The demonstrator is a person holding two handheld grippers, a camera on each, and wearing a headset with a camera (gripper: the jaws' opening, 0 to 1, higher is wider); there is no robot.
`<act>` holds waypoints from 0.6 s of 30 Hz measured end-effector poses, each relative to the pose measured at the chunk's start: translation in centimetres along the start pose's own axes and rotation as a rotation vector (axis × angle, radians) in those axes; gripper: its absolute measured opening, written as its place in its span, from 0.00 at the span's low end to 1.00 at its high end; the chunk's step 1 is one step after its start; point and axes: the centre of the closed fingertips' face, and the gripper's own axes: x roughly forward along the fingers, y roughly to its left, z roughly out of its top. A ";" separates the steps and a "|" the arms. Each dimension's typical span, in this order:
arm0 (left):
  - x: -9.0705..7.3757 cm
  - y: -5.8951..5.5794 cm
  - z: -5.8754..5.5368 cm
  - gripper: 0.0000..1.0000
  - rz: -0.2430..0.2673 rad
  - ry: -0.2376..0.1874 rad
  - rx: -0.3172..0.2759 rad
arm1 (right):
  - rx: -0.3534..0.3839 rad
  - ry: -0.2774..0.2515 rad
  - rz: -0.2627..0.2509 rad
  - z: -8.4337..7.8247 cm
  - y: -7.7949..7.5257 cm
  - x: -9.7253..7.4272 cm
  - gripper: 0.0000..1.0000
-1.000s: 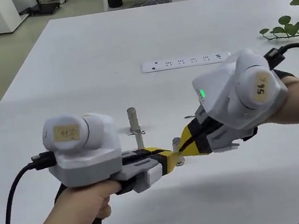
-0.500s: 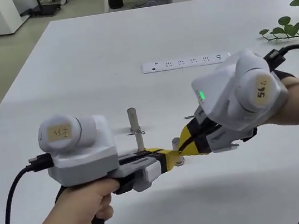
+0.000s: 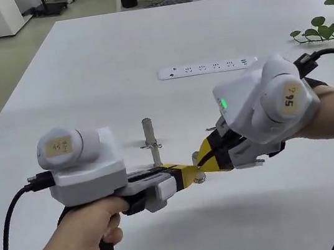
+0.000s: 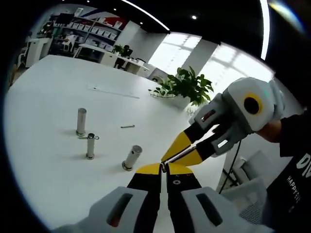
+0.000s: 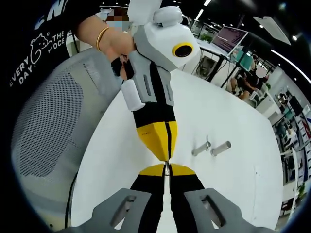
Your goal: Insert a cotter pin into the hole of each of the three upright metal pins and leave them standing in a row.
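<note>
**Q:** Change since the earlier look?

**A:** Little. The housing behind the left tongs [image 4: 164, 168] had rolled slightly and drifted toward the person. The tips stayed together, and the right tongs [image 5: 166, 169] barely moved.

**Q:** How were the tongs set?

**A:** Left tongs were fully closed. Right tongs were closed on a cotter pin [image 4: 179, 155], a thin wire lying along their yellow tips. Its free end touched the left tips; whether those gripped it, I couldn't tell.

**Q:** And the metal pins?

**A:** They stood on the worktop [image 3: 114, 64] beyond the tips: near pin [image 4: 131, 158] closest, middle pin [image 4: 90, 145] carrying a fitted clip [image 4: 92, 137], far pin [image 4: 81, 121] bare.
</note>
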 end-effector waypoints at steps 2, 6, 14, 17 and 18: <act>-0.1 -0.1 0.0 0.00 -0.003 0.000 0.033 | 0.025 -0.010 0.000 0.0 0.0 0.0 0.00; -0.1 -0.1 0.0 0.00 -0.008 0.000 0.040 | 0.062 -0.028 -0.010 -0.1 0.0 -0.1 0.00; -0.3 0.5 -0.6 0.00 -0.002 0.026 0.119 | 0.278 -0.114 -0.005 -0.6 -0.1 -0.8 0.02; -0.4 0.9 -1.0 0.00 0.005 0.037 0.147 | 0.358 -0.137 0.013 -1.1 -0.1 -0.9 0.04; -0.4 0.9 -1.0 0.00 -0.001 0.034 0.159 | 0.402 -0.152 0.025 -1.4 -0.2 -0.8 0.05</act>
